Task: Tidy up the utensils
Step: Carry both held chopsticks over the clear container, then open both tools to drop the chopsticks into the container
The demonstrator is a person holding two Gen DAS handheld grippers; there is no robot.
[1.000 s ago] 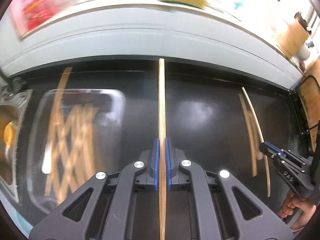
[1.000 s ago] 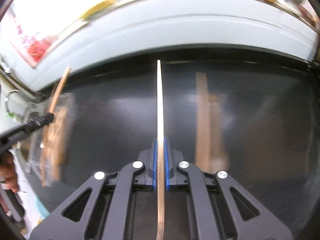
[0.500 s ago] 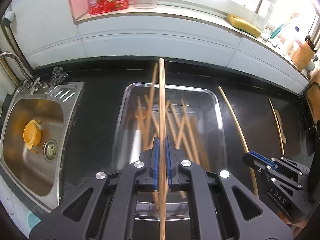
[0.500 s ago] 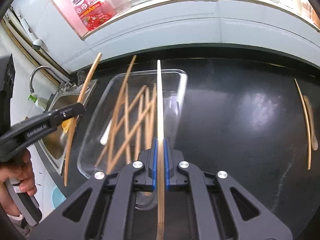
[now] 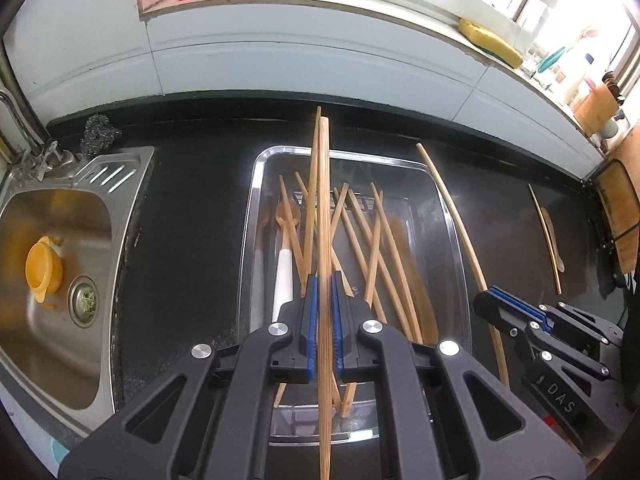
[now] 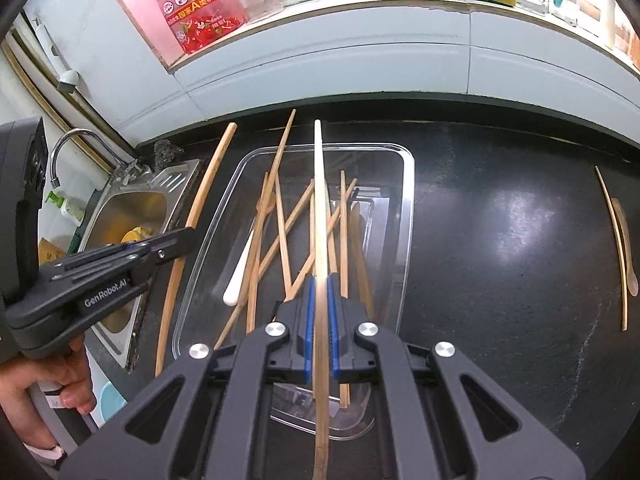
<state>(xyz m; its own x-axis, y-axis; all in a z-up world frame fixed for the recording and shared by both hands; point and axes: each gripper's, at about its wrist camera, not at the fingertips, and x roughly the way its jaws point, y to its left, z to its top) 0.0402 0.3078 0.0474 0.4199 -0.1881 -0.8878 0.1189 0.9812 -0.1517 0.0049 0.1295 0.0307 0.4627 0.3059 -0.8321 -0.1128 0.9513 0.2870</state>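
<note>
My left gripper (image 5: 324, 332) is clamped on one wooden chopstick (image 5: 323, 216), which runs straight out between the blue pads and hangs above the clear tray (image 5: 256, 184). My right gripper (image 6: 319, 330) is also closed tight on a second chopstick (image 6: 319, 208), and this one points over the same tray. The tray stands on the black counter (image 6: 500, 240), just beside the steel sink (image 5: 60, 264). Inside the tray I see many chopsticks (image 5: 380, 248) lying crossed over each other, together with a spoon (image 5: 285, 240) that has a white handle. At the far right side of the counter, well apart from the tray, one more chopstick (image 6: 614, 240) lies next to a small wooden spoon (image 6: 626, 248). A hand (image 6: 44, 388) holds the left gripper's handle.
</note>
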